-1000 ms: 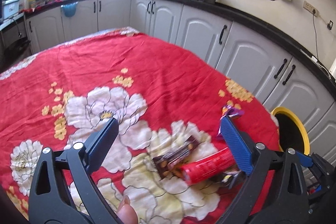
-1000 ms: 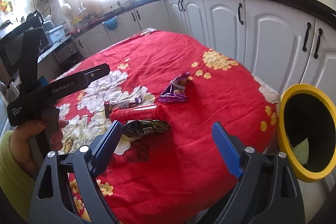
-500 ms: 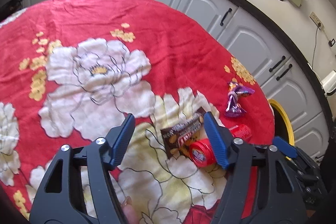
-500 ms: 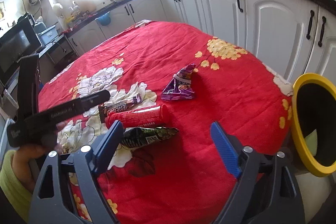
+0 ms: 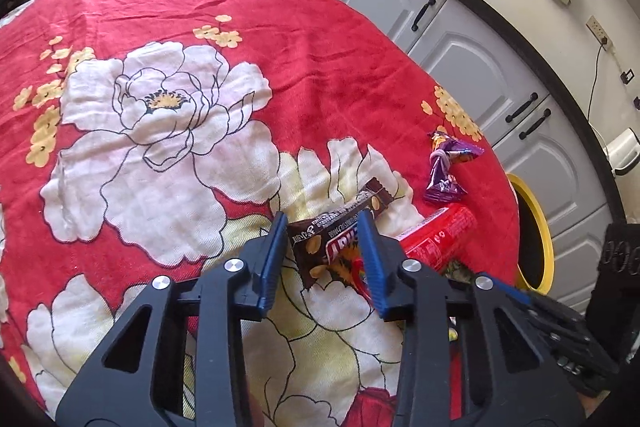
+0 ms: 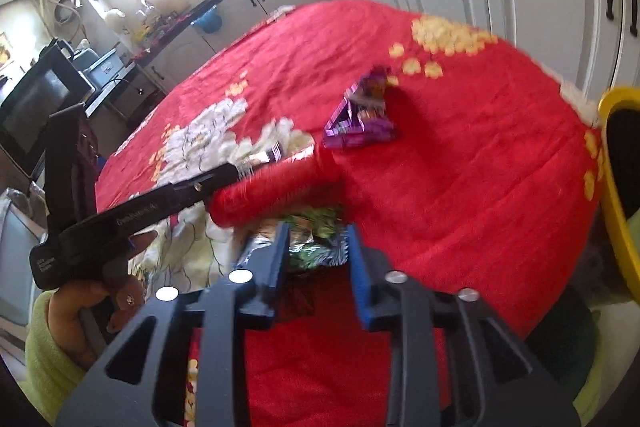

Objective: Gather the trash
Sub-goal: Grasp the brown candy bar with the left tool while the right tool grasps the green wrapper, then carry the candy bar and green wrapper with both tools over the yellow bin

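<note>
Both grippers closing in on wrappers at the same time

The left gripper is narrowing its jaws around the brown candy wrapper on the red floral cloth; the right gripper is closing on the green wrapper, beside the red tube. Pinch just foil, not cloth. The yellow bin is sitting off the table edge, something pale green inside.
</note>
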A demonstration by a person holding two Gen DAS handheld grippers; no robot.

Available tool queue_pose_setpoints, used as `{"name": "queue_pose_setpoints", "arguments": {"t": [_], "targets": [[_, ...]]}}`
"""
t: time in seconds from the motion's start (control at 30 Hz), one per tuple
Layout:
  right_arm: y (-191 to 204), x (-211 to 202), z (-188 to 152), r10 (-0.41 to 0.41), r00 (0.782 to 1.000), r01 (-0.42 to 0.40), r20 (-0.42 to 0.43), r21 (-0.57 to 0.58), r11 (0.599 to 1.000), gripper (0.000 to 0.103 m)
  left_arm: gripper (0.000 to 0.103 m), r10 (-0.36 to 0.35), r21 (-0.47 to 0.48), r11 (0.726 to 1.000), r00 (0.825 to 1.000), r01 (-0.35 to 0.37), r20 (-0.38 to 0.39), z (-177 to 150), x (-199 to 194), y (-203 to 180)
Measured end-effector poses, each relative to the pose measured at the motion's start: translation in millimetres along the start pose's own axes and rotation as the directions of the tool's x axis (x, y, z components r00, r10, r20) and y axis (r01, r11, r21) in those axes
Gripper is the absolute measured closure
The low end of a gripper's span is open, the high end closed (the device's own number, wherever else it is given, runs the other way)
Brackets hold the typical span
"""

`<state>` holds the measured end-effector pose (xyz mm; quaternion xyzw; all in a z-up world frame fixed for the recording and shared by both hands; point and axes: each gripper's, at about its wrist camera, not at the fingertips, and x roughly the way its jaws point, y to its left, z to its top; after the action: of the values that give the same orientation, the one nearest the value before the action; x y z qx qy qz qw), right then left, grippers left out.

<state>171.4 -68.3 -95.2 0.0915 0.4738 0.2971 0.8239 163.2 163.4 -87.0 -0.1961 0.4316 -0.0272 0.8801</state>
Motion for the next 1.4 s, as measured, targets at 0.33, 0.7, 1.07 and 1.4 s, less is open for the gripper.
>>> {"name": "queue_pose_setpoints", "arguments": {"t": [0.33,0.7,1.07,1.4], "targets": [[-6,-10,-8,0.015,1.000,-0.015,-0.008,-0.005,1.000,0.098,0.092,-0.009,0.015,1.000,1.000,0.009,-0.002,1,0,-4],[-9,-31,-12,0.009,0.999,-0.008,0.035,-0.024,1.000,0.101,0.097,-0.011,0.033,0.999,1.000,0.011,0.025,3,-10,-12],[-37,-69,-5,-0.017,0.993,0.016,0.118,0.010,1.000,0.102,0.100,-0.033,0.083,0.996,0.997,0.028,0.066,4,-26,-38],[-50,-95,5,-0.028,0.979,0.024,0.203,0.024,0.999,0.102,0.100,-0.090,0.153,0.986,0.989,0.072,0.114,7,-45,-82]]}}
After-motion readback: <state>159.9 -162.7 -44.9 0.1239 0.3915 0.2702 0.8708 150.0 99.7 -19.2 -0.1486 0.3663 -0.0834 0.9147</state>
